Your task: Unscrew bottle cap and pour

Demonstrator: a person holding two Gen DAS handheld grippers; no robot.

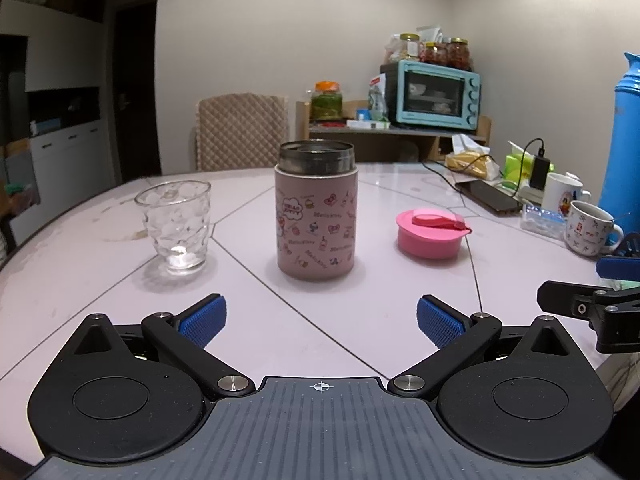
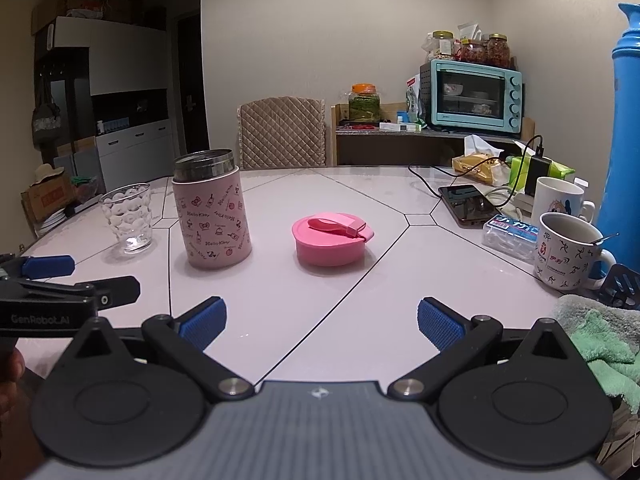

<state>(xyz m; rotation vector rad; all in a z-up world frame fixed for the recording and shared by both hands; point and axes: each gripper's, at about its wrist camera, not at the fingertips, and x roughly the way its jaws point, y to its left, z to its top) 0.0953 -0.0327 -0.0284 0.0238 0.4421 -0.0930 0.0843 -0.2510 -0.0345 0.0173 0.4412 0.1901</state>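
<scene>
Two views. Left wrist: left gripper (image 1: 321, 322) jaws wide, empty, facing flask (image 1: 315, 211) upright on table (image 1: 400, 312), mouth uncapped; glass (image 1: 176, 226) to its left, cap (image 1: 431, 233) to its right, both apart from it. Right wrist: right gripper (image 2: 322, 322) jaws wide, empty, aimed at the cap; flask left of it.

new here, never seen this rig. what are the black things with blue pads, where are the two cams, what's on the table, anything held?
No robot arm: a person holds a two-finger gripper in each hand, each with a fisheye camera looking along its fingers. One picture looks out from the left gripper, the other from the right gripper. Both have their jaws wide apart and hold nothing. On the table stand a pink bottle with its mouth uncovered, its pink cap lying to its right, and a glass to its left.
</scene>
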